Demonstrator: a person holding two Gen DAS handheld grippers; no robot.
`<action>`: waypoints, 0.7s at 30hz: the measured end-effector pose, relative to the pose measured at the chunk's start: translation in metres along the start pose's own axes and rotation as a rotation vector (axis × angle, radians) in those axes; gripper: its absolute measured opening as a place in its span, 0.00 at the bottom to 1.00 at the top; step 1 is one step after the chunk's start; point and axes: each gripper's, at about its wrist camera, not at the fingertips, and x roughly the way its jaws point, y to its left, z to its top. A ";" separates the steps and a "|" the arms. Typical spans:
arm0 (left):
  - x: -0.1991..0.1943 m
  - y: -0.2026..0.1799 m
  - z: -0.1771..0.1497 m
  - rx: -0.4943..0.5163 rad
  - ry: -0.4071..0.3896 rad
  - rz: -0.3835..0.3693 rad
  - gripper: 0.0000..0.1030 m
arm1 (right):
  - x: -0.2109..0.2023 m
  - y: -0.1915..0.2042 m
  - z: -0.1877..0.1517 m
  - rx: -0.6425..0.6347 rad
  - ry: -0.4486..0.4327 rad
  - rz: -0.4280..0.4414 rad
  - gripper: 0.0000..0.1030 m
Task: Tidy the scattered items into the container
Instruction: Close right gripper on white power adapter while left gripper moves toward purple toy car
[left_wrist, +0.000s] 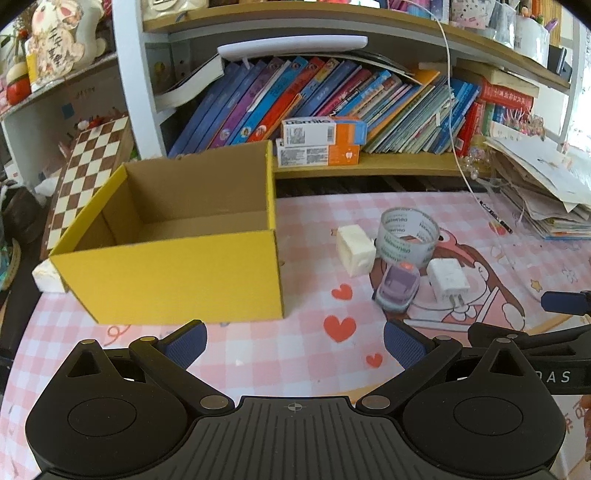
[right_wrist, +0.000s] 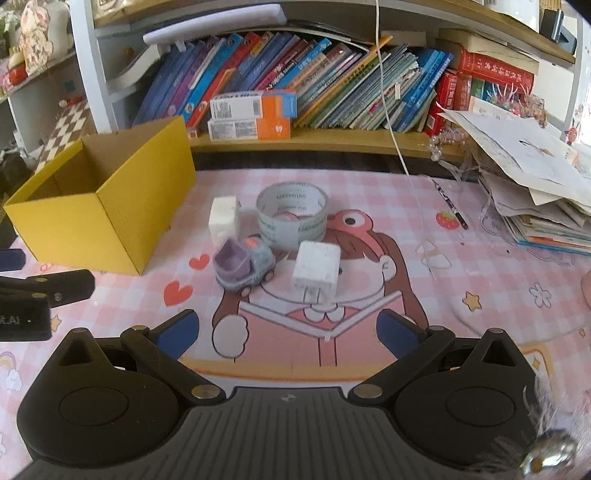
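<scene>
Blue-padded left hand-held gripper (left_wrist: 295, 341) spread wide, empty; right hand-held gripper (right_wrist: 288, 328) likewise.

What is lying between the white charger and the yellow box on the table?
The small purple toy car sits between the white charger and the yellow box, nearer the charger. Left of the car, only bare pink mat reaches the box. The right wrist view shows this.

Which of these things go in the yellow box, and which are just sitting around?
For the job:
yellow box
tape roll
toy car
white charger plug
white block

Just lying about:
books on the shelf
paper pile
pen
orange cartons
</scene>
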 end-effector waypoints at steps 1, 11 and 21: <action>0.001 -0.002 0.001 0.006 -0.008 -0.002 1.00 | 0.001 -0.002 0.001 0.003 -0.004 0.008 1.00; 0.013 -0.018 0.007 0.062 -0.051 -0.047 1.00 | 0.017 -0.009 0.005 -0.007 -0.055 0.023 1.00; 0.026 -0.027 0.013 0.090 0.005 -0.073 0.99 | 0.029 -0.023 0.004 -0.013 -0.076 0.054 1.00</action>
